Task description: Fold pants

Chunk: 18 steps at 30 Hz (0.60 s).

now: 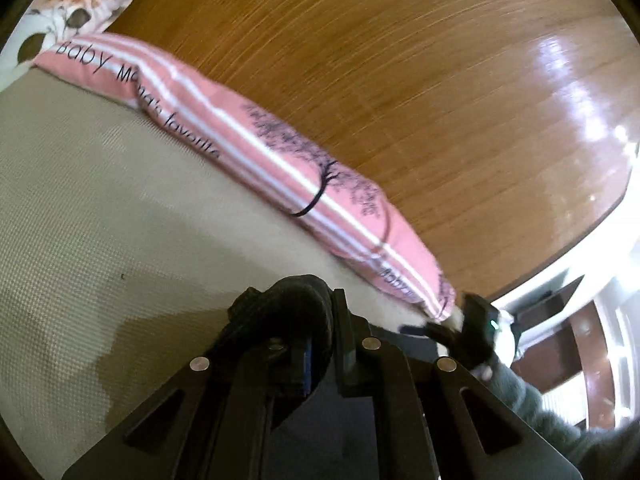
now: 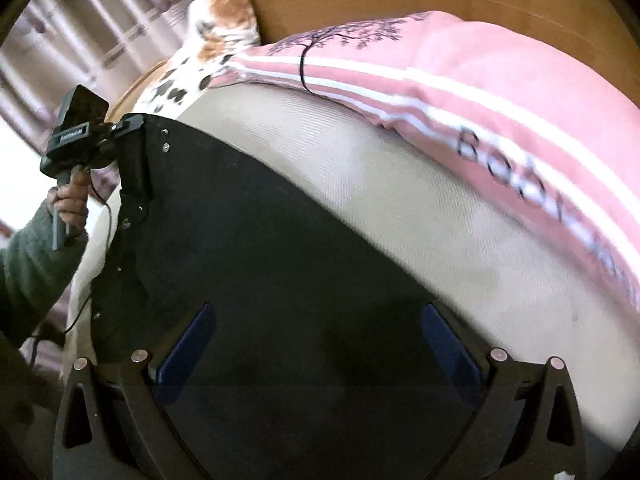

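Beige bed: black pants seemingly hide right hand-held gripper fingertips.

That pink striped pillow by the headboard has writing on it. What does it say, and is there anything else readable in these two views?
"Baby": on the pink striped pillow, at its far end, left wrist view.
"favorite": further along the same pillow; the word between them starts with "M", the rest blurred.
A second small print near the pillow's lower end: blurred, unreadable.
Right wrist view: the pillow's lettering starts "Ba", the rest smeared.
Label on the black camera unit: too small to read.
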{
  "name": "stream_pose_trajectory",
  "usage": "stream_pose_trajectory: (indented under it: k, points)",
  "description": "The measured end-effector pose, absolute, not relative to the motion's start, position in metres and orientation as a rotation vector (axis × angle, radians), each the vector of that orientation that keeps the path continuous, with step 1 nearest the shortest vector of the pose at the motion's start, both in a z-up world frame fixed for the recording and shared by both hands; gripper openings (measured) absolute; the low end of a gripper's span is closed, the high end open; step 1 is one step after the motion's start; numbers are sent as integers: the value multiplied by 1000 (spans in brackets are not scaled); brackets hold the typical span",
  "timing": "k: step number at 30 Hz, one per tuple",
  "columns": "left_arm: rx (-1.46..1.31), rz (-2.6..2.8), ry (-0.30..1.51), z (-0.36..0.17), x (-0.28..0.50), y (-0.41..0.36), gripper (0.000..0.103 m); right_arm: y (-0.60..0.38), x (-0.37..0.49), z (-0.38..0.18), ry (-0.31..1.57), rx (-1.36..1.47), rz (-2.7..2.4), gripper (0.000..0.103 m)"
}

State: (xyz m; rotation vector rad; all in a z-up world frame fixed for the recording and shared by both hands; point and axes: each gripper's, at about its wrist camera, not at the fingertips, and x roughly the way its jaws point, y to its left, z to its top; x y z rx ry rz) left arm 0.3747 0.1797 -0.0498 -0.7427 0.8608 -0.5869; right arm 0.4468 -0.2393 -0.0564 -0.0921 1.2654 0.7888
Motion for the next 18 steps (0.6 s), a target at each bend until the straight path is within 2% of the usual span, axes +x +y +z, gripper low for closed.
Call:
stream_pose_trajectory:
  k: [4, 9, 11, 13, 18]
  points:
    - [-796, -605, 824, -46, 366, 186, 8, -240, 490, -68, 1317, -69, 887, 87]
    - [-818, -585, 797, -42, 365, 193, 8, -232, 514, -89, 1386, -69, 1016, 81]
    - [-819, -566, 804, -46, 367, 193, 8, -231, 514, -98, 1423, -51, 1081, 65]
    - [-816, -546, 813, -48, 367, 194, 8, -231, 508, -103, 1448, -68, 1120, 57]
    - [-796, -516, 831, -49, 370, 194, 8, -255, 496, -101, 1472, -97, 1109, 42]
